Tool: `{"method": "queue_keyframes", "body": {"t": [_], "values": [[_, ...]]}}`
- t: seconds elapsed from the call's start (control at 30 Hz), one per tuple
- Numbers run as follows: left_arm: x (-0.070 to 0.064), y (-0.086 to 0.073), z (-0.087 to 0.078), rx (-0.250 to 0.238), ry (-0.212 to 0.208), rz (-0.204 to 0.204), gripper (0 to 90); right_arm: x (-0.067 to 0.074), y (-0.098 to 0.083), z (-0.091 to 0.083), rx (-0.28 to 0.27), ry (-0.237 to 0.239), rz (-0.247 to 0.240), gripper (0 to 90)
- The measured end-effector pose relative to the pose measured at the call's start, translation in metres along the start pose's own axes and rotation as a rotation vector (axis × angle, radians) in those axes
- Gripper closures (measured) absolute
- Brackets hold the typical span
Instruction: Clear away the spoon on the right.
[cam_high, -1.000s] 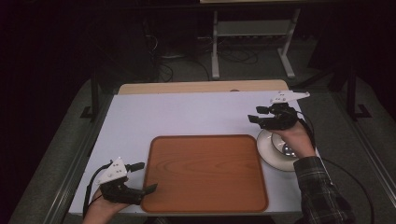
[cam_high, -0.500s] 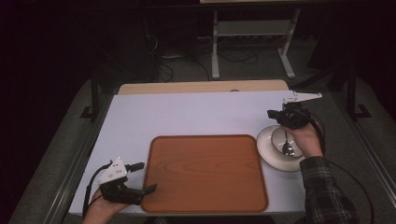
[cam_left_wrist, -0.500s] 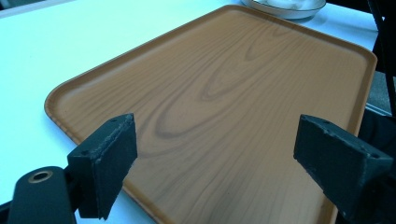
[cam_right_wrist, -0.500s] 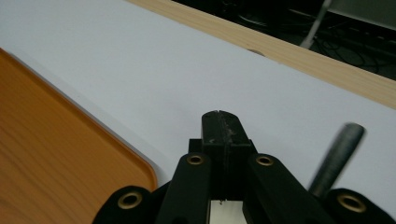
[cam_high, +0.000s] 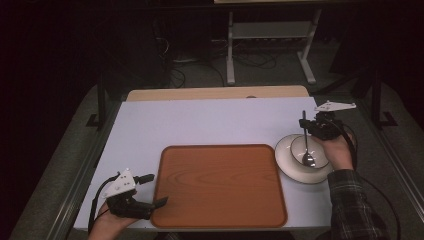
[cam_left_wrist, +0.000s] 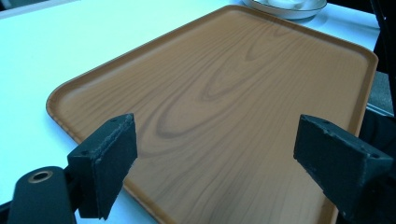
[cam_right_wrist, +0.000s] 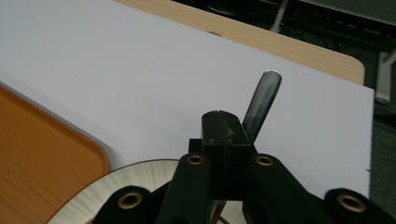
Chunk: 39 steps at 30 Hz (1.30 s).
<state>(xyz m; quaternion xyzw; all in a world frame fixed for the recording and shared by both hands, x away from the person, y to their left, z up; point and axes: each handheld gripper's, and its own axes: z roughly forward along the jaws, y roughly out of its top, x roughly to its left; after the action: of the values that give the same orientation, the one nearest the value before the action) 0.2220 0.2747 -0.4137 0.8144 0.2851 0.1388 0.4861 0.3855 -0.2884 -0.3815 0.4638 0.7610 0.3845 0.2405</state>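
Claw on the right (cam_high: 311, 131) is clamped on a spoon (cam_high: 306, 145), jaws pressed together around the handle with the handle end poking up past them in the right gripper view (cam_right_wrist: 262, 100); the bowl of the spoon sits down inside the white bowl (cam_high: 303, 159), which stands on the worktop (cam_high: 210, 120) just right of the wooden tray (cam_high: 220, 186). Left claw (cam_high: 150, 190) stands wide apart with nothing between its jaws, low at the tray's near left corner, its pads (cam_left_wrist: 109, 163) hanging over the tray surface (cam_left_wrist: 224, 102). Risks, biggest thing first: tray is unheld, so a bump from the left claw could slide it on the worktop toward the bowl. Bowl next: it is light-looking and near the worktop's right edge, and lifting the spoon at an angle could drag its rim, tip it or push it off. Spoon last: grip is on a thin, smooth handle, well up from the heavy end, so it could pivot or slip in the jaws and drop back, clattering into the bowl.
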Motion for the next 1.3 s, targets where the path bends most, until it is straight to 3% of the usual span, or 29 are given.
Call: {"method": "queue_keyframes", "body": {"t": [0.73, 1.3], "values": [[0.001, -0.003, -0.005, -0.004, 0.014, -0.008, 13.2, -0.010, -0.014, -0.007, 0.023, -0.079, 0.021, 89.5], [0.001, -0.002, -0.004, -0.008, 0.012, -0.016, 13.2, -0.018, -0.034, -0.025, 0.042, -0.135, 0.052, 89.5]]}}
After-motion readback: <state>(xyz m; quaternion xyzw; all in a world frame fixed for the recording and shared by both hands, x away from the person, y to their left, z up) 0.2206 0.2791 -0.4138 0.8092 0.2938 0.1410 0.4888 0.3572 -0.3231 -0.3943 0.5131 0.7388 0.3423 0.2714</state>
